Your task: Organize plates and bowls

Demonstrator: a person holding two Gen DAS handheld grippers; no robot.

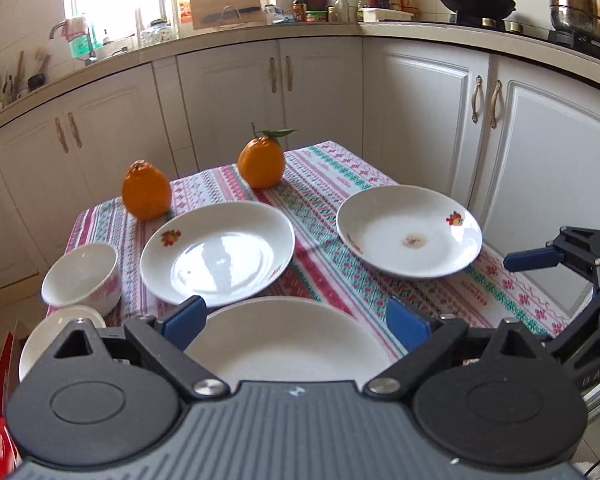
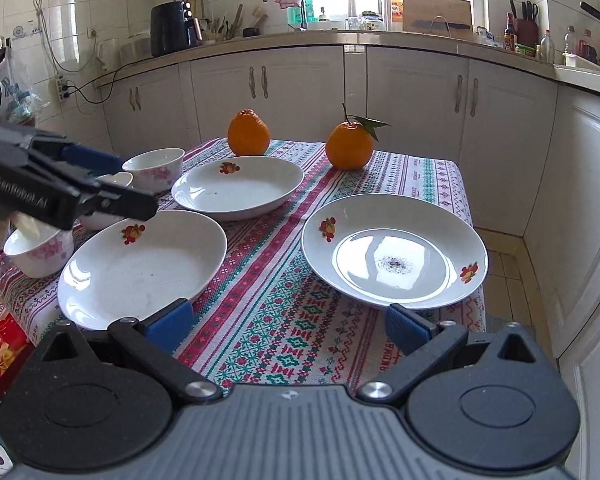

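Left tongs (image 1: 296, 320) spread wide over near plate (image 1: 288, 344), its front edge hidden, right tongs (image 2: 290, 326) released above patterned surface (image 2: 284, 320) between two plates, stained plate (image 2: 394, 250) right, bowls (image 2: 40, 250) partly hidden left

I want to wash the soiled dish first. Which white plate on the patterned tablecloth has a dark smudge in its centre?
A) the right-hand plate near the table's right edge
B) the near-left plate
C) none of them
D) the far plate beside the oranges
A: the right-hand white plate with fruit decals shows a dark smudge in its centre, while the near-left white plate and far white plate show none.
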